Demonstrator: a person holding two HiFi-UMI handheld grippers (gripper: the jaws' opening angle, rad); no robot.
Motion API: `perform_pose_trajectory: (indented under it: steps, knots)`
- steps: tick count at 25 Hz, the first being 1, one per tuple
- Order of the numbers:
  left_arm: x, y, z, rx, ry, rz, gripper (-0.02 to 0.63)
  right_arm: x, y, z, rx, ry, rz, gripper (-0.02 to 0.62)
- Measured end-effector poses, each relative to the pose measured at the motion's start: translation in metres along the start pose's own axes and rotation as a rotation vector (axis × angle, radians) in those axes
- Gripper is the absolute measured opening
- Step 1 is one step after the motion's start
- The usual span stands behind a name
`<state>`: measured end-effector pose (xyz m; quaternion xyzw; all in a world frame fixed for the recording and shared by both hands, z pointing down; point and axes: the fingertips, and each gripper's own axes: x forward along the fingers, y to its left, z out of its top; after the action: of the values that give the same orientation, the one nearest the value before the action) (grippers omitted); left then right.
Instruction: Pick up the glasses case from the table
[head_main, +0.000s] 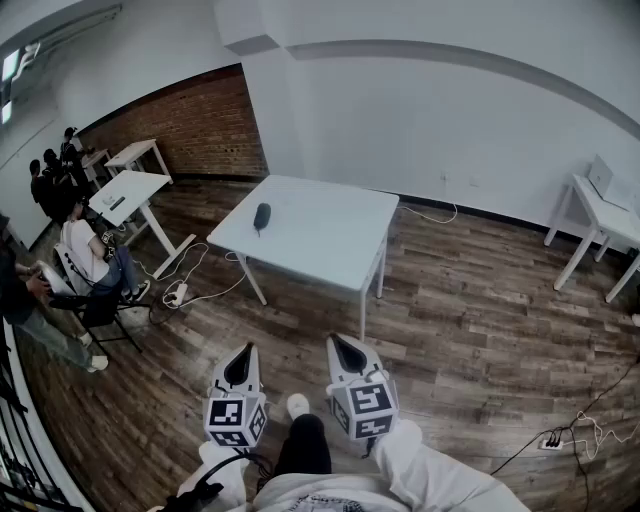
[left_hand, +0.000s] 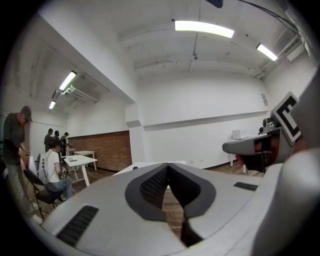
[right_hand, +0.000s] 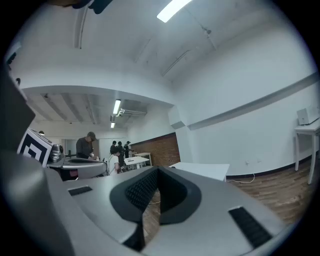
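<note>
The dark oval glasses case (head_main: 262, 216) lies on the left part of a white table (head_main: 330, 240) in the middle of the room. Both grippers are held close to the person's body, well short of the table and over the wooden floor. In the head view my left gripper (head_main: 241, 362) and my right gripper (head_main: 345, 350) point toward the table, side by side. Each has its jaws together with nothing between them. In the left gripper view the left gripper (left_hand: 167, 165) shows the table edge beyond its tips. In the right gripper view the right gripper (right_hand: 157, 168) faces the white table (right_hand: 200, 170).
Several people sit and stand at the left by two white tables (head_main: 125, 190). A chair (head_main: 95, 310) and a cable with a power strip (head_main: 180, 292) lie left of the main table. Another white table (head_main: 600, 210) stands at the right, with floor cables (head_main: 550, 440) below it.
</note>
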<state>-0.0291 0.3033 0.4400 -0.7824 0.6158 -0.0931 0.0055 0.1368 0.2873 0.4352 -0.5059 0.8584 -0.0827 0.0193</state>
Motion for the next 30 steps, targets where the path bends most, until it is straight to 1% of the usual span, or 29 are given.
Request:
perform_pose_trajectory:
  steps: [4,6,9,13,17,20,23,30]
  knots:
    - [0.055,0.034,-0.011,0.0,-0.005,-0.013,0.012,0.062,-0.012,-0.014,-0.005,0.017,-0.019,0.008]
    - [0.09,0.056,-0.014,-0.006,0.001,-0.024,0.014,0.101,-0.018,-0.015,-0.008,0.023,-0.029,0.008]
    - [0.153,0.095,-0.009,-0.008,0.001,-0.045,0.012,0.172,-0.029,-0.007,-0.009,0.029,-0.047,0.008]
    - [0.23,0.155,0.001,-0.015,0.005,-0.052,0.012,0.269,-0.032,0.007,-0.019,0.049,-0.05,0.008]
    - [0.285,0.208,0.008,0.002,0.008,-0.06,0.012,0.349,-0.029,0.021,-0.021,0.05,-0.048,0.008]
    - [0.32,0.24,0.009,-0.012,0.003,-0.052,0.012,0.397,-0.031,0.026,-0.029,0.047,-0.046,0.008]
    - [0.352,0.256,0.006,-0.015,0.021,-0.056,0.012,0.426,-0.041,0.023,-0.016,0.064,-0.055,0.008]
    - [0.42,0.262,-0.001,-0.005,0.061,-0.078,0.012,0.487,-0.082,0.014,0.021,0.091,-0.062,0.008]
